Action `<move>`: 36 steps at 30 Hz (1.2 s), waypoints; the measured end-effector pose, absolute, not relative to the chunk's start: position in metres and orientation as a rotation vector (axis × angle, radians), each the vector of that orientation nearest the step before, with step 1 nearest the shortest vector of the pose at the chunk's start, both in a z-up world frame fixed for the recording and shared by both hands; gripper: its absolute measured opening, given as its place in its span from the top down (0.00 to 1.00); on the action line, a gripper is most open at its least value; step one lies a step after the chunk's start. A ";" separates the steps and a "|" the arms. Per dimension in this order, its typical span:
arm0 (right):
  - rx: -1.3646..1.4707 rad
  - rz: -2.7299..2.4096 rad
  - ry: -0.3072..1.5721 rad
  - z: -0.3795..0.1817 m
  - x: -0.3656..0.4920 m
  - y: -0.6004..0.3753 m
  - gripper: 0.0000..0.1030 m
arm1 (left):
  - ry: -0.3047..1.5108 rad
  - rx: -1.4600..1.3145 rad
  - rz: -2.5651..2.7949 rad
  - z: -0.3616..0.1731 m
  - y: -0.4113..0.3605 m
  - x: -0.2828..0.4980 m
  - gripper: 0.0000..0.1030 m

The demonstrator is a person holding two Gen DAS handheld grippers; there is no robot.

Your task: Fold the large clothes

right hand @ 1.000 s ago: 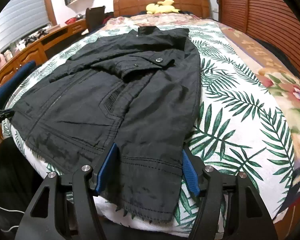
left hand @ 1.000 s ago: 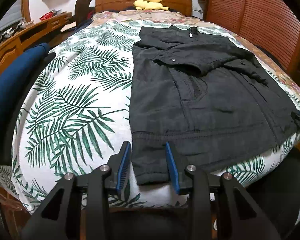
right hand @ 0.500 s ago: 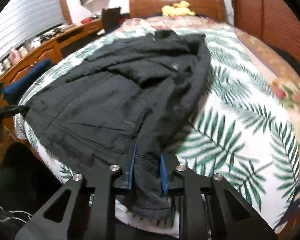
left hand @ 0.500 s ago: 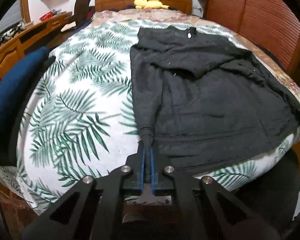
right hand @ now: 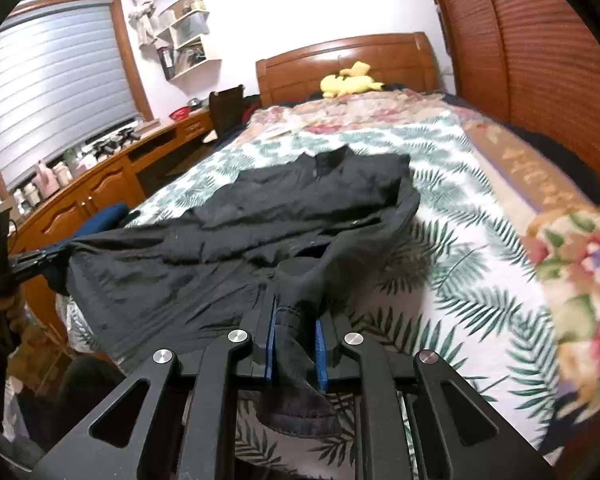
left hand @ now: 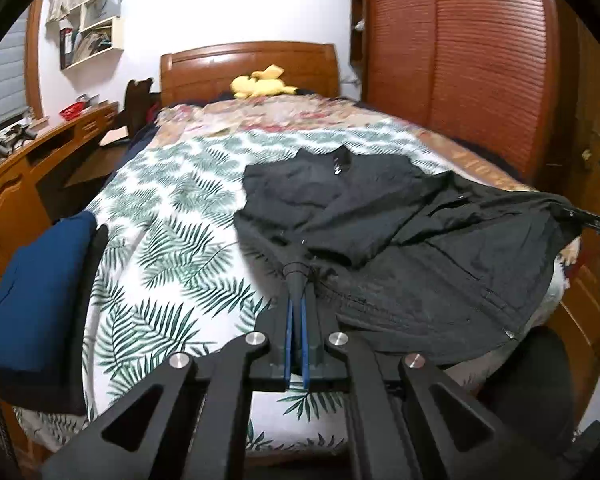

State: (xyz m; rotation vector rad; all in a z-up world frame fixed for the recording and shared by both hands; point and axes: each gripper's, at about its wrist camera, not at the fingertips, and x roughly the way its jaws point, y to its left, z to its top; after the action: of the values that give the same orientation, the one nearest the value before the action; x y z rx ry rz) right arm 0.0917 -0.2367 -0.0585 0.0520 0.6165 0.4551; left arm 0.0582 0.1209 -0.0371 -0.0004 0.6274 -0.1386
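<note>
Jaws: my left gripper (left hand: 297, 304) and right gripper (right hand: 296, 320) each clamp the black jacket (left hand: 400, 236) hem.
Writing: none legible.
Underneath: palm-leaf bedspread (left hand: 172, 240).

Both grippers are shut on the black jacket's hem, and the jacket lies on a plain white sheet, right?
Not plain white: both wrist views show the sheet printed with green palm leaves. The rest holds: left gripper and right gripper are shut on the jacket hem.
</note>
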 end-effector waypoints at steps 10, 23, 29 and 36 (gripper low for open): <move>0.040 0.374 0.648 -0.027 0.076 -0.218 0.88 | 0.594 -0.050 -0.230 -0.014 0.151 0.060 1.00; 0.023 0.319 0.581 0.031 0.010 -0.227 0.89 | 0.452 -0.065 -0.280 0.034 0.145 0.008 1.00; 0.038 0.381 0.552 0.041 0.004 -0.256 0.89 | 0.428 -0.072 -0.192 0.046 0.132 0.009 1.00; 0.073 0.454 0.588 0.011 0.101 -0.266 0.89 | 0.500 -0.052 -0.086 0.026 0.126 0.093 1.00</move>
State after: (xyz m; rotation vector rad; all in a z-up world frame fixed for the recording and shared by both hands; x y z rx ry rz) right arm 0.1007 -0.2665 0.0111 0.0727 0.5879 0.4541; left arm 0.0931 0.1259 0.0264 -0.0520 0.4995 -0.0862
